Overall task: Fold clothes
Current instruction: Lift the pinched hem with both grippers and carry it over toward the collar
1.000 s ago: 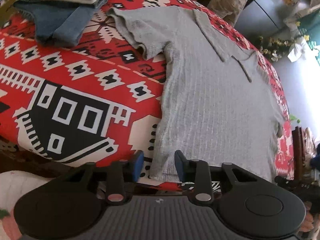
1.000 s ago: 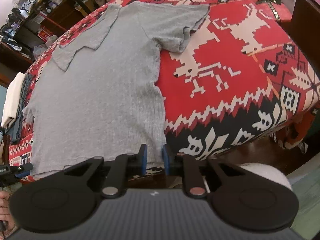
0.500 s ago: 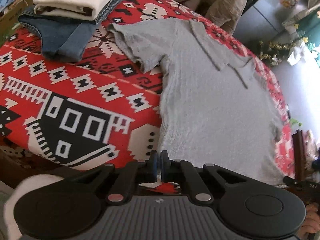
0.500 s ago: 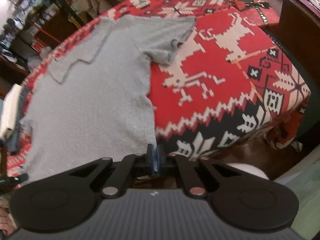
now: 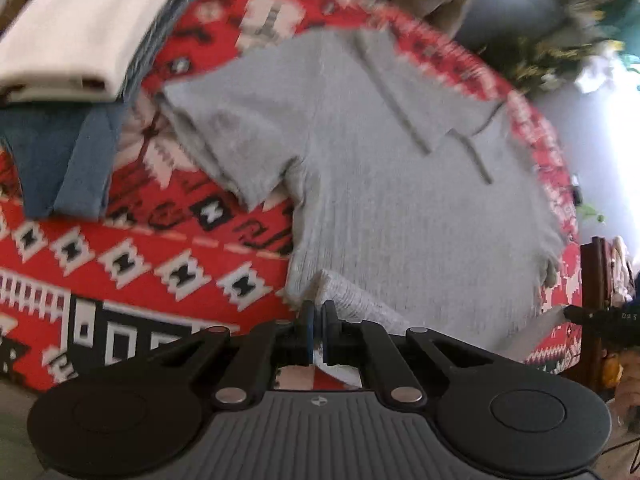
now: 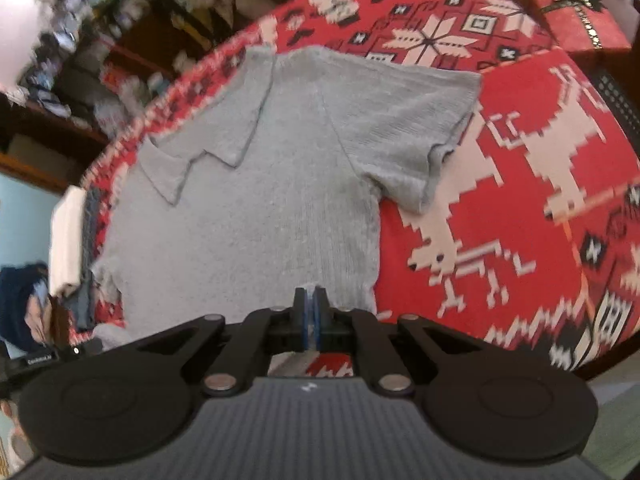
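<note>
Shirt: a grey polo shirt point(image 6: 256, 208) lies flat, collar at the far end, hem nearest the camera.
Cloth: a red patterned tablecloth point(image 6: 520, 184) lies under it.
Right gripper point(image 6: 310, 320): jaws pressed together on the shirt's hem near its right corner.
Sleeve: the right short sleeve point(image 6: 420, 128) spreads onto the cloth.
Stack: folded clothes point(image 6: 70, 236) sit at the far left, blurred.

One grey polo shirt point(image 5: 400, 184) fills the centre of the frame. Two folded garments sit stacked at upper left: one cream piece point(image 5: 76, 28) on one blue denim piece point(image 5: 60, 160). One red patterned cloth point(image 5: 132, 264) spreads across the lower left. Two grippers: left gripper point(image 5: 318, 320) and right gripper point(image 6: 309, 312), both at bottom centre
</note>
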Available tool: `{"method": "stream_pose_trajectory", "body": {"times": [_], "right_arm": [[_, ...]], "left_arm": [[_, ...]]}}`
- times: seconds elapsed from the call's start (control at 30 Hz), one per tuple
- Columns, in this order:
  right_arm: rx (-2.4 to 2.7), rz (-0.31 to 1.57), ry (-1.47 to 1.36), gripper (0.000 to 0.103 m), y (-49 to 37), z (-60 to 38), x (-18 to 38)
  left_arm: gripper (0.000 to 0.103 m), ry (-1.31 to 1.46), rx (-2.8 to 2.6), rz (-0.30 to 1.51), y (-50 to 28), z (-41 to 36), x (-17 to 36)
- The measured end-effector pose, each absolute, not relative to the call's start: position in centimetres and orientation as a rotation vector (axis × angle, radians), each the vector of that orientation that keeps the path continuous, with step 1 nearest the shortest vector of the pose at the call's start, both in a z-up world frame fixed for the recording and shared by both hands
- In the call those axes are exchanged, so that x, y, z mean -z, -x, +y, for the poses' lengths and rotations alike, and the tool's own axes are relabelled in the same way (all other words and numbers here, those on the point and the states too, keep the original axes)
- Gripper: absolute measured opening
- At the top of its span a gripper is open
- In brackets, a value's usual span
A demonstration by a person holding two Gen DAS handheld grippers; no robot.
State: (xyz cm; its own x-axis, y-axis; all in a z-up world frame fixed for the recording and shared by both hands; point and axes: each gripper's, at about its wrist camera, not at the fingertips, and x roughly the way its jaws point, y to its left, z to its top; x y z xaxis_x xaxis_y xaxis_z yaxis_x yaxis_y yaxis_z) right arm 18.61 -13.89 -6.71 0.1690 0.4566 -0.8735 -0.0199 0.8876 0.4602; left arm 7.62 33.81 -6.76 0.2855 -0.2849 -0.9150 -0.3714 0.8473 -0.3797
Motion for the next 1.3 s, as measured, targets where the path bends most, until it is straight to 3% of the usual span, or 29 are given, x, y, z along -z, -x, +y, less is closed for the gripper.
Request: {"method": "stream_pose_trajectory", "body": {"times": [0.13, 0.27, 0.57, 1.3], "right_arm": [[-0.23, 1.563, -0.467, 0.003, -21.8, -13.7, 6.8], [-0.111, 1.646, -0.543, 0.003, -23.9, -13.3, 5.2], [-0.03, 1.599, -0.651, 0.003, -29.5, -10.8, 0.7], [0.012, 1.623, -0.615, 0.003, -41.5, -7.7, 3.8]], "left_arm": [[0.004, 0.656, -0.129, 1.454, -10.0, 34.5, 6.0], [0.003, 0.701, -0.231, 1.53, -11.5, 35.1, 3.7], [0.003, 0.743, -0.287, 1.506, -16.7, 36.3, 0.4], [0.004, 0.634, -0.275, 1.465, -29.4, 36.6, 1.8]]}}
